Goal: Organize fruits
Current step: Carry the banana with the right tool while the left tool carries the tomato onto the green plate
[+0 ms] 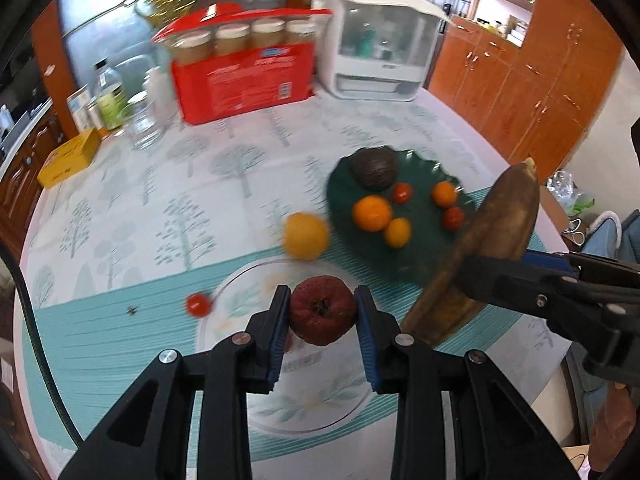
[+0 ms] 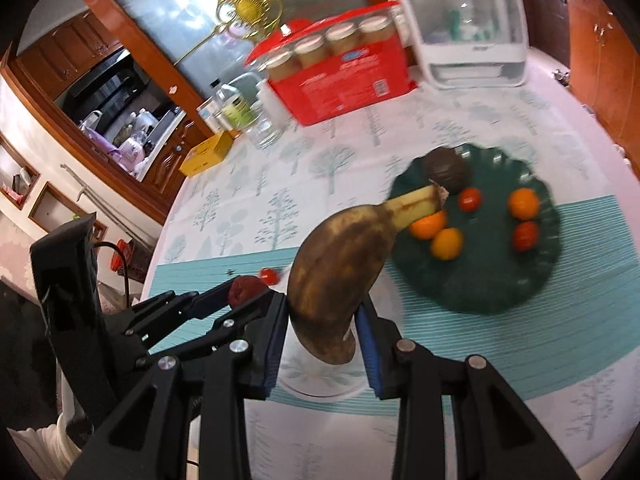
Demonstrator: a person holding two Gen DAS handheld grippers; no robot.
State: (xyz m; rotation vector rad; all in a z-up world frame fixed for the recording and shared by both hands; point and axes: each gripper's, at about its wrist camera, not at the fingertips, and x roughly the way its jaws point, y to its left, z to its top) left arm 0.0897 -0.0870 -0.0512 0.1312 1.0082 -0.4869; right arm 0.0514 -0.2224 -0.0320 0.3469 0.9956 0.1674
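My left gripper (image 1: pixel 322 312) is shut on a dark red wrinkled fruit (image 1: pixel 322 309), held above a clear glass plate (image 1: pixel 240 292). My right gripper (image 2: pixel 322 334) is shut on a brown overripe banana (image 2: pixel 340 276), held tilted above the table; it also shows in the left wrist view (image 1: pixel 484 248). A dark green scalloped plate (image 1: pixel 360 240) holds an avocado (image 1: pixel 374 168), several oranges and small tomatoes. A loose orange (image 1: pixel 306 236) lies beside the green plate. A small tomato (image 1: pixel 197 305) lies left of the glass plate.
A red box of jars (image 1: pixel 244 80), a white appliance (image 1: pixel 380 40), bottles and glass jars (image 1: pixel 140 120) and a yellow box (image 1: pixel 70 156) stand along the table's far side. Wooden cabinets (image 1: pixel 540 80) stand to the right.
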